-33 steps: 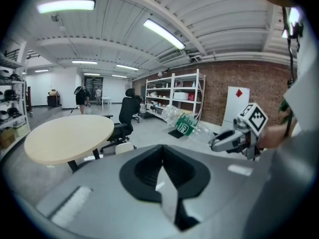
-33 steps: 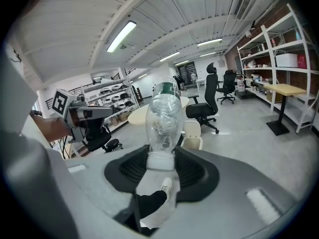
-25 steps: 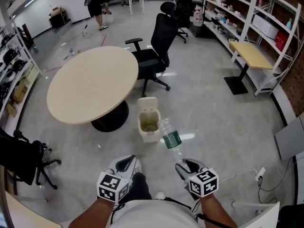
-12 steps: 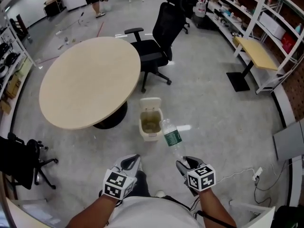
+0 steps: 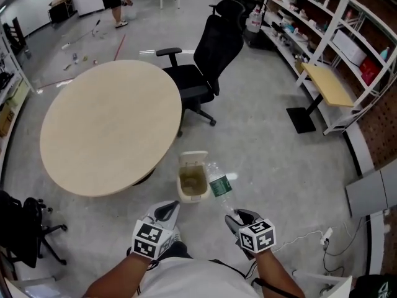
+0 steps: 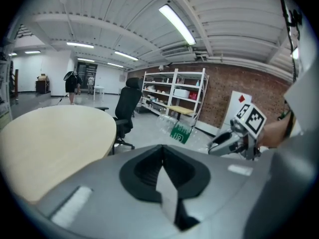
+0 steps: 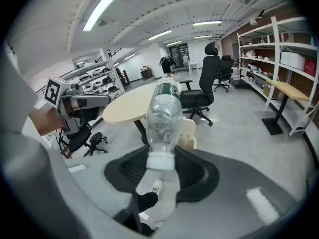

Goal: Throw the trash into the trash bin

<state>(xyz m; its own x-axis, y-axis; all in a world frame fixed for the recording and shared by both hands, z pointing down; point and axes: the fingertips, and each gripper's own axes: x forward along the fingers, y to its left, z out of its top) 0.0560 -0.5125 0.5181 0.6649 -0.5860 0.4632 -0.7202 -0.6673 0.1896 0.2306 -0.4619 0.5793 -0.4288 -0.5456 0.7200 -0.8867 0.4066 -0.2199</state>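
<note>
A clear plastic bottle (image 5: pixel 217 185) with a green label sticks out from my right gripper (image 5: pixel 231 217), which is shut on its white-capped neck. In the right gripper view the bottle (image 7: pixel 162 114) stands up between the jaws, cap end (image 7: pixel 160 161) at the pads. The cream trash bin (image 5: pixel 192 180) stands open on the floor just ahead, lid up, by the round table (image 5: pixel 108 123); the bottle's far end is beside the bin's right rim. My left gripper (image 5: pixel 169 208) hovers to the left, fingertips together, with nothing in it. The bin (image 7: pixel 189 132) peeks out behind the bottle.
A black office chair (image 5: pixel 208 67) stands behind the table. Metal shelving (image 5: pixel 322 36) and a small yellow desk (image 5: pixel 329 82) line the right side. Another black chair (image 5: pixel 25 238) is at the lower left, and a white cable (image 5: pixel 310 238) lies on the floor at right.
The view has advanced toward the bin: the bin and table sit closer to both grippers. The bottle's far end now reaches beside the bin's rim. Both grippers keep their hold unchanged.
</note>
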